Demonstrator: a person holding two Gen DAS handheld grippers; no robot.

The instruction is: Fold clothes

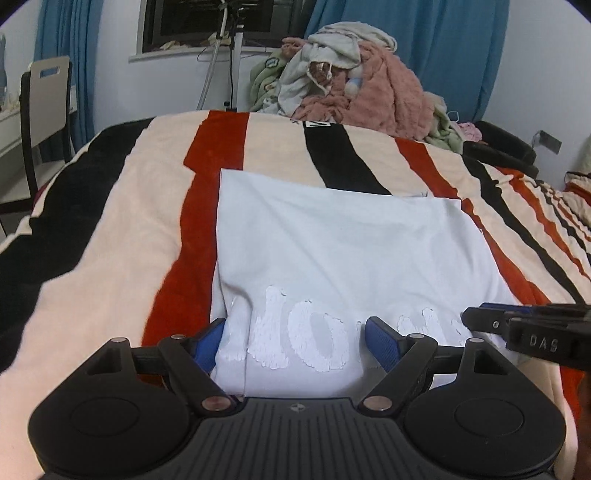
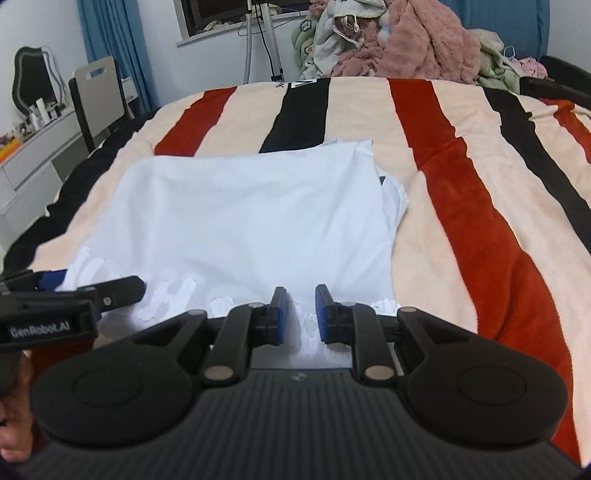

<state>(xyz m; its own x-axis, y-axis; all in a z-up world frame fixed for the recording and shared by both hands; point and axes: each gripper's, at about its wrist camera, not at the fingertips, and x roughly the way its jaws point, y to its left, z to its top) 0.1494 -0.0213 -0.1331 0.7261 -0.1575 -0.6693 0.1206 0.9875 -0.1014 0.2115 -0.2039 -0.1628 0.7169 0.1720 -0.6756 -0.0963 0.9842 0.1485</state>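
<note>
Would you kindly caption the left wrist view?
Open left gripper over a white shirt on a striped blanket.

Both fisheye views sit low over the near end of a bed, looking forward and downward along their own tongs toward the far wall's dark window [image 1: 207, 26] and blue curtains [image 2: 110, 48]. Each is close above a folded white cotton shirt with raised white lettering [image 1: 332, 251] lying on a cream, red and black striped fleece blanket [image 2: 461, 206]. The left view looks from the shirt's left edge, the right view from further right. Both share the shirt, the blanket and a heap of pink and grey clothes [image 1: 354, 74] at the far end, and each catches the other's tongs at its side.
</note>
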